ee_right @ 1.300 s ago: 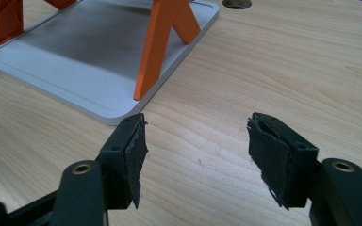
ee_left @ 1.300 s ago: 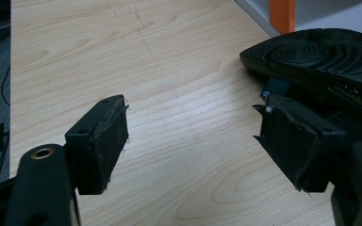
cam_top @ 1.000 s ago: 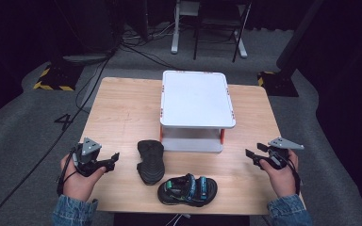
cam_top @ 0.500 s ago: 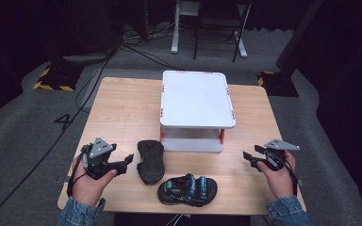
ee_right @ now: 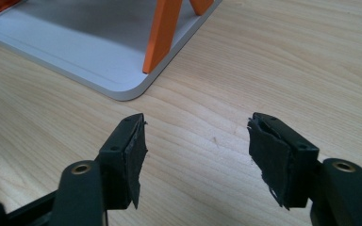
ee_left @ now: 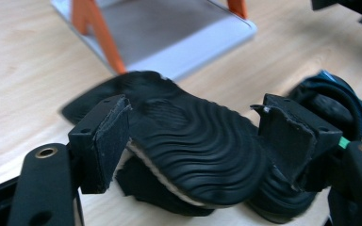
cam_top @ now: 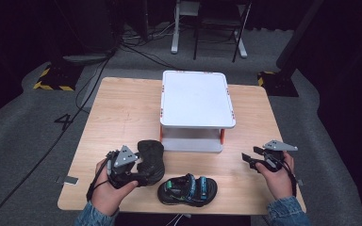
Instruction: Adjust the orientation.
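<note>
Left gripper view showed the left gripper [ee_left: 193, 141] with jaws spread astride the upturned black sandal [ee_left: 188, 146] at frame centre, sole running crosswise between the pads, not yet pinched.

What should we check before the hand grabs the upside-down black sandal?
1. Left gripper around the black sandal, one jaw on each side: ok.
2. Pads pressing the sandal's sides: cannot tell; the jaws stand wide and it looks not yet clamped.
3. Sandal lying sole up, so the grip falls on the sole's edges: ok.
4. Other sandal apart from the jaws: cannot tell; it lies very near the one jaw.
5. Right gripper open, holding nothing, over bare table: ok.
6. Top of the white shelf bare: ok.
</note>
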